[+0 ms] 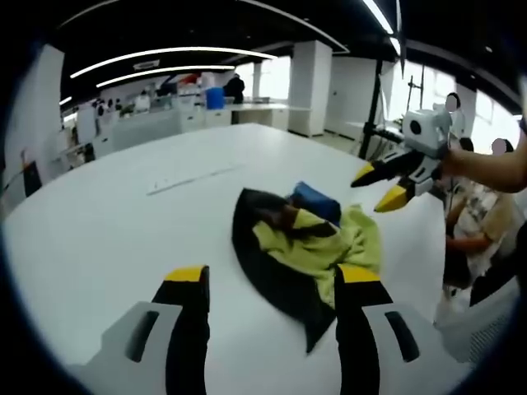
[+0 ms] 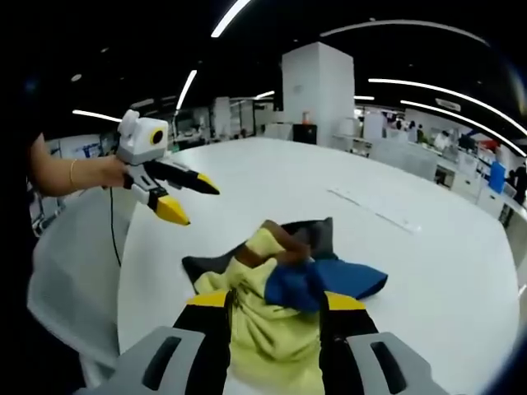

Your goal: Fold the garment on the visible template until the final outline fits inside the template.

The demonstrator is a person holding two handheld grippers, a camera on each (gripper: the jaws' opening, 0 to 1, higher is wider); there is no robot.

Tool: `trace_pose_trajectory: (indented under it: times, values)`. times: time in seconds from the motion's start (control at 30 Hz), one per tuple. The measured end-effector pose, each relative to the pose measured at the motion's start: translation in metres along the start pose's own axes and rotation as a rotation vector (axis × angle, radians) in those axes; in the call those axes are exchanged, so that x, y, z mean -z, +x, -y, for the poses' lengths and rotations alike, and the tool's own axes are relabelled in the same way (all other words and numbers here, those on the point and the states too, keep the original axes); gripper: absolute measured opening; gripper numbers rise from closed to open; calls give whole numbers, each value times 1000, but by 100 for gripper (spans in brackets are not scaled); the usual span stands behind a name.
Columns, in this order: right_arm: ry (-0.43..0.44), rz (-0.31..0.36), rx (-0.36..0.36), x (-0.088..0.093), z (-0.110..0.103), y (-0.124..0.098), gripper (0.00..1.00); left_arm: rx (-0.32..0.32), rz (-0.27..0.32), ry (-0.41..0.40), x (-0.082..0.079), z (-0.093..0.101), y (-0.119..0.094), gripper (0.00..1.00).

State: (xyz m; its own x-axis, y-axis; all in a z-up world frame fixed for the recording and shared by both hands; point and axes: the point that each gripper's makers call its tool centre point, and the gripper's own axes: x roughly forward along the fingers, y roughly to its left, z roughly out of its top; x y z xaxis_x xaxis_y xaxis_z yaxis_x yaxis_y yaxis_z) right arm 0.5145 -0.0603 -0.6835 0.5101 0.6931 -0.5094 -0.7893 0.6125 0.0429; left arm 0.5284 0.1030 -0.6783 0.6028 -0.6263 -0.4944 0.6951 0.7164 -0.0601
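A crumpled garment [image 1: 300,247] of black, yellow-green, blue and brown cloth lies in a heap on the white table [image 1: 123,222]. In the left gripper view my left gripper [image 1: 272,276] stands open just short of the heap, its right jaw over the black edge. My right gripper [image 1: 379,187] hovers open above the heap's far right side. In the right gripper view the garment [image 2: 288,288] lies under and between the wide-apart jaws of my right gripper [image 2: 276,300]. My left gripper [image 2: 196,204] hangs open at the left, held by a hand. A faint pale strip [image 1: 191,179] marks the table beyond the garment.
The table edge [image 2: 123,271] curves close on the left of the right gripper view. A seated person [image 1: 478,226] and a grey chair [image 1: 486,325] are just off the table's right edge. Desks and a white pillar [image 2: 317,90] stand far behind.
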Motion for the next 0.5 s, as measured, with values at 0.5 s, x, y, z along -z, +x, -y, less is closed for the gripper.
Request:
trace_pose_trajectory:
  times: [0.5]
  values:
    - [43, -30, -22, 9, 17, 30, 31, 56, -12, 24, -8, -11, 49, 45]
